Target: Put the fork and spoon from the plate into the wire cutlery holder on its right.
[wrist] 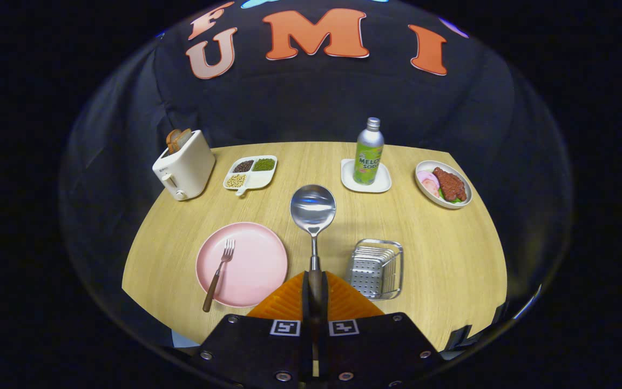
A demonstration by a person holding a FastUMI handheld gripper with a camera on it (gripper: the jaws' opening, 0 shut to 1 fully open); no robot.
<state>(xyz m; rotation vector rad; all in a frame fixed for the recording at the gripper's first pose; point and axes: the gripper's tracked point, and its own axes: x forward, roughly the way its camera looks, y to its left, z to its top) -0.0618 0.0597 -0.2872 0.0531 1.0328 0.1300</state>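
**Spoon in my tool, fork waiting on the plate**

Starting at the left of the worktop (181, 259), the toaster (184, 172) with bread in it and the divided dish of beans (250, 173) are sitting at the far side, well clear of my job.

Nearer to me, the pink plate (257, 265) is carrying the fork (218, 274), which is lying tines away from me with its dark handle running back over the near rim and off the plate. I am judging it light, stiff and smooth. The overhanging handle looks like the place to take it, since my tool can close around it there without scraping the plate.

In the middle, my tool (315, 292) is pressing both fingers together on the spoon (313, 209), gripping the dark handle. The steel neck and bowl are sticking straight out ahead of the fingers, above the worktop between the plate and the holder. The spoon seems rigid and fairly light, but with the bowl so far ahead of the grip it could pivot or slip if I loosen at all, so I am holding firm.

Just right of my fingers the wire cutlery holder (377, 267) is standing empty, as far as I can see, its mouth open upward. It looks light enough to shift if bumped.

Beyond it, the soda bottle (369, 152) on its small white tray (366, 182) and the dish of meat (444, 183) are resting at the far right.
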